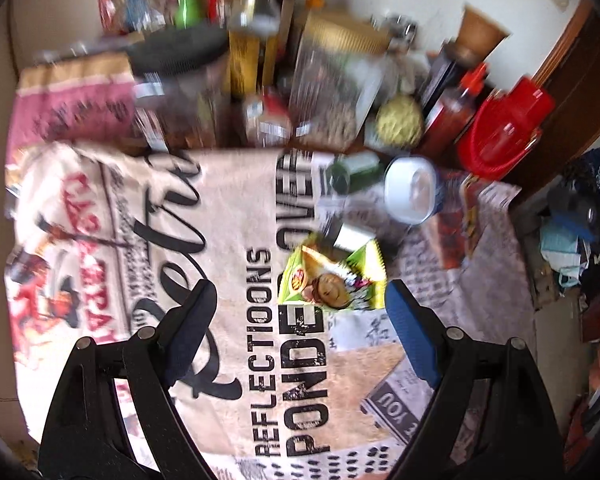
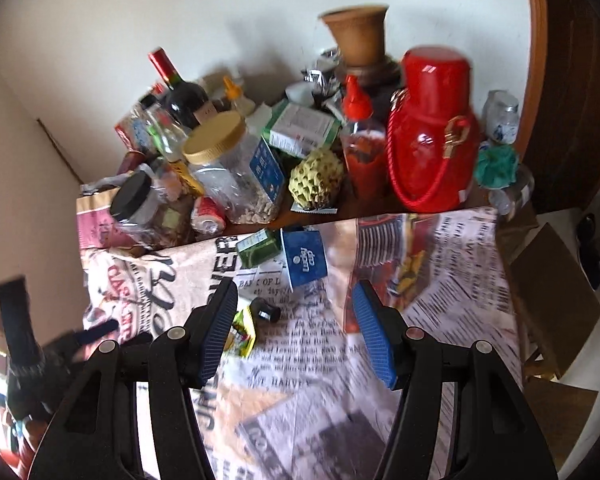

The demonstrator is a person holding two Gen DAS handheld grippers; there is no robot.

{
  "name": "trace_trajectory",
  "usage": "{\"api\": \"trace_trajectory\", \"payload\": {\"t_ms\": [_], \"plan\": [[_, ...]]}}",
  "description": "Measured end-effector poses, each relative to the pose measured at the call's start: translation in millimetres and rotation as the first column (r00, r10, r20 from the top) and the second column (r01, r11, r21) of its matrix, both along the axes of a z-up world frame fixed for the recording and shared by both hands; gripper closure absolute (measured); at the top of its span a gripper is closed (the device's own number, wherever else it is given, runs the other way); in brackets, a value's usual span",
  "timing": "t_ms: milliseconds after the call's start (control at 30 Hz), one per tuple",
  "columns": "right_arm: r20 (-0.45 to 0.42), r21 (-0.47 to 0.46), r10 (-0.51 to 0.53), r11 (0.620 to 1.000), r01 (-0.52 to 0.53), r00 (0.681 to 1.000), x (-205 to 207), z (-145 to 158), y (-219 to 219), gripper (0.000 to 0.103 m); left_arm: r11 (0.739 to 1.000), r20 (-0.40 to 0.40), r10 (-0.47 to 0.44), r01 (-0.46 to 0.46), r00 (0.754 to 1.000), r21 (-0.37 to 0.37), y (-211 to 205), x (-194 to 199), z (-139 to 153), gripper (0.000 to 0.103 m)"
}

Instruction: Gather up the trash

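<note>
A green and yellow snack wrapper (image 1: 334,280) lies on the newspaper-print tablecloth (image 1: 236,216), just ahead of my left gripper (image 1: 300,296), which is open and empty above the cloth. Past the wrapper lie a small silver and black can (image 1: 352,236), a tipped blue and white paper cup (image 1: 410,190) and a small green carton (image 1: 352,174). My right gripper (image 2: 296,296) is open with nothing between its fingers. Its left finger partly hides the wrapper (image 2: 242,330). The can (image 2: 265,311), the cup (image 2: 306,260) and the carton (image 2: 258,248) lie just beyond.
The back of the table is crowded: a red flask (image 2: 432,132), a red-capped sauce bottle (image 2: 360,140), a custard apple (image 2: 318,178), plastic jars (image 2: 228,168), a wine bottle (image 2: 180,88) and a clay vase (image 2: 358,36). Cardboard boxes (image 2: 556,296) stand on the floor at right.
</note>
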State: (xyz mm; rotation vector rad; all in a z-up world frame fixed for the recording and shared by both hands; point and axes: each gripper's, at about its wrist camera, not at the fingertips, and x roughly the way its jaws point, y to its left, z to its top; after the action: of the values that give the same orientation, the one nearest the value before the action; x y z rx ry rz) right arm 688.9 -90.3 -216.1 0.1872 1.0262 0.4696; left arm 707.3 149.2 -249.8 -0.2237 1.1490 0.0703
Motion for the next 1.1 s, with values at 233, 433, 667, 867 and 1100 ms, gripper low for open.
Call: {"api": "trace_trajectory", "payload": {"t_ms": [233,433,667,867,1100], "plan": [[-0.105,-0.022,0.053,0.998,-0.055,0.993,39,-52,35,0.047,0.999,-0.108,-0.014,0.009,0.994,-0.046,3,27,-60,0.020],[-0.162,-0.014,0.034,0.999,-0.036,0.986,64,-84,46,0.047,0.995,-0.135,-0.032,0.019,0.990,-0.094,5,39,-82,0.032],[-0.135,-0.052,0.045,0.997,-0.052,0.990,66,-91,49,0.060,0.993,-0.117,-0.037,0.023,0.992,-0.118,4,42,-87,0.045],[-0.073,-0.083,0.061,0.994,-0.067,0.995,54,-78,46,0.065,0.994,-0.087,-0.058,0.050,0.995,-0.097,4,43,-89,0.062],[-0.086,-0.041,0.085,0.995,-0.088,0.993,25,-59,26,0.096,0.996,-0.129,-0.069,0.062,0.989,-0.057,3,37,-87,0.094]]}}
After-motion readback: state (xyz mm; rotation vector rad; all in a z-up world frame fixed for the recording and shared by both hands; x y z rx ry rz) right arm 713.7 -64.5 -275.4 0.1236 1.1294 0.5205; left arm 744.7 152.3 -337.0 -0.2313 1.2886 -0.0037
